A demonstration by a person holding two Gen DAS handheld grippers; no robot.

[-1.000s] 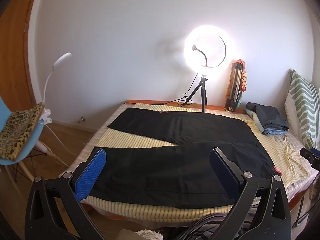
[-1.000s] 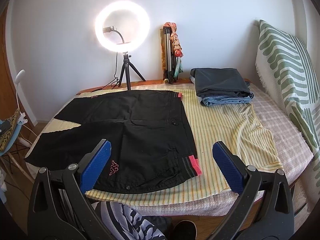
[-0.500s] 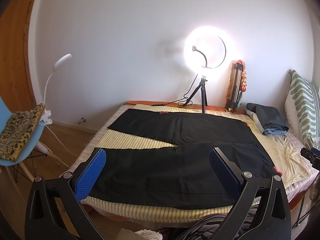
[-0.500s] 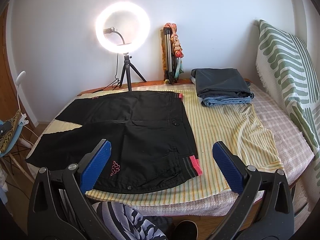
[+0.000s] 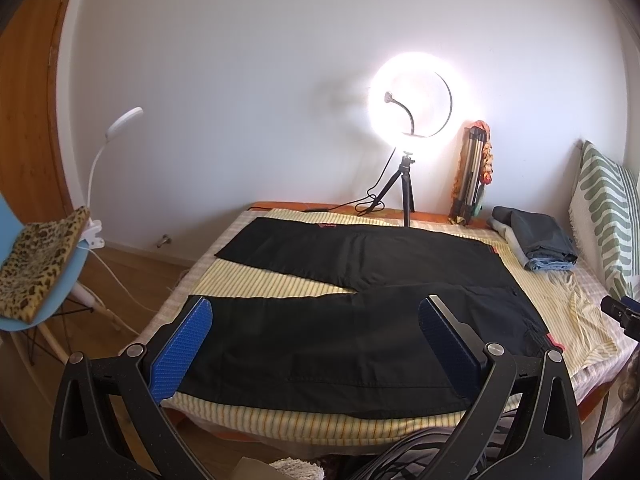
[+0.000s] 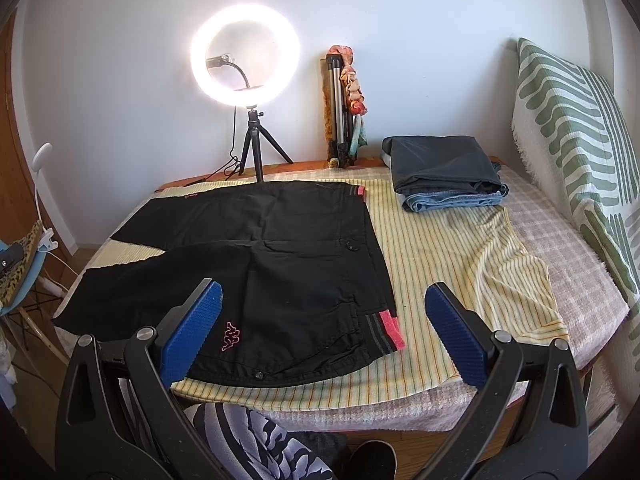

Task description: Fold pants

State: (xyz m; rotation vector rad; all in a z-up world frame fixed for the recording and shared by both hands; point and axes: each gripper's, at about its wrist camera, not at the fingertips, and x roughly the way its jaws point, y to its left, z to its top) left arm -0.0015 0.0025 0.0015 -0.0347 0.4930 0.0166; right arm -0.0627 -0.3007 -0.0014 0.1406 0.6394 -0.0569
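Lying flat: black pants (image 5: pixel 360 316) were spread on a yellow striped sheet (image 6: pixel 440 248) over the bed (image 6: pixel 592 280), legs apart in a V.
Pants in the left view: legs ran toward 9 o'clock, the waistband with a pink tab (image 5: pixel 554 342) sat at 3 o'clock.
Pants in the right view: pink logo (image 6: pixel 231 336) showed near the 6 o'clock edge, pink waistband corner (image 6: pixel 390 328) just beside it.
Left gripper (image 5: pixel 316 350): jaws stood wide apart above the near leg, holding nothing.
Right gripper (image 6: pixel 322 338): jaws stood wide apart over the waist end, holding nothing.
Folded clothes (image 6: pixel 444 170): a grey and denim stack sat at 1 o'clock, well apart from the pants.
Ring light (image 6: pixel 245 54): lit, on a tripod at 12 o'clock.
Pillow (image 6: pixel 576 136): green-striped, leaning at 3 o'clock.
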